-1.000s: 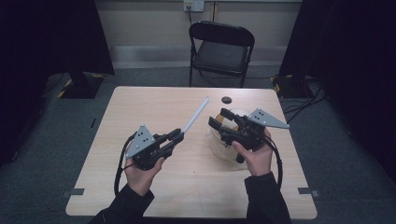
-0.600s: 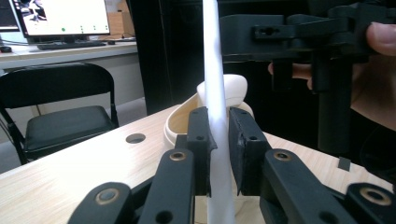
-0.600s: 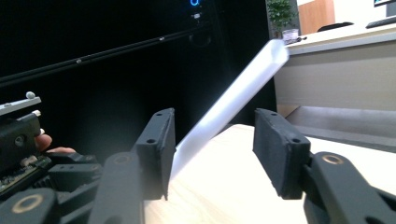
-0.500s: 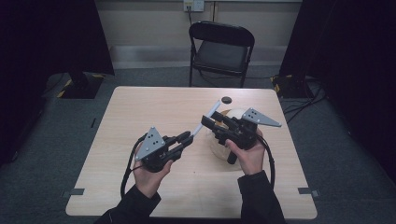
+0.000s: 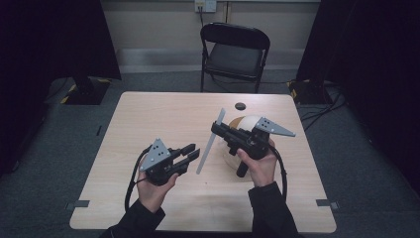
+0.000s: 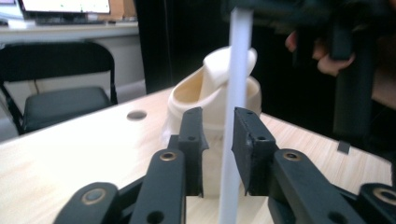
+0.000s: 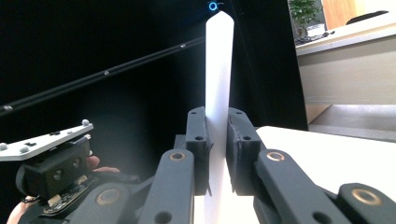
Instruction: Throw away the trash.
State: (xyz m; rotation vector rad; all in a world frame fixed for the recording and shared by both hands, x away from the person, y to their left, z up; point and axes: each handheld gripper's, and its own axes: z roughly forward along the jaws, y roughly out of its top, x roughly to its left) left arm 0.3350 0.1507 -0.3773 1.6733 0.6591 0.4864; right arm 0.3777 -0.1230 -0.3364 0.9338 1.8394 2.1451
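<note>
Right gripper (image 5: 218, 130) raised, jaws clamped on white strip (image 5: 210, 143), left gripper (image 5: 194, 152) level beside it — jaws apart

Light wood table (image 5: 148, 124); cream pot (image 5: 236, 157) resting on it.

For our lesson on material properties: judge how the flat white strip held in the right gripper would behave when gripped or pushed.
The white strip looks stiff: held near one end by the right gripper, it stays straight without drooping. It probably is light, being thin and flat. Its smooth faces might slip between the jaws, so the left gripper, jaws apart around it, should close squarely.
</note>
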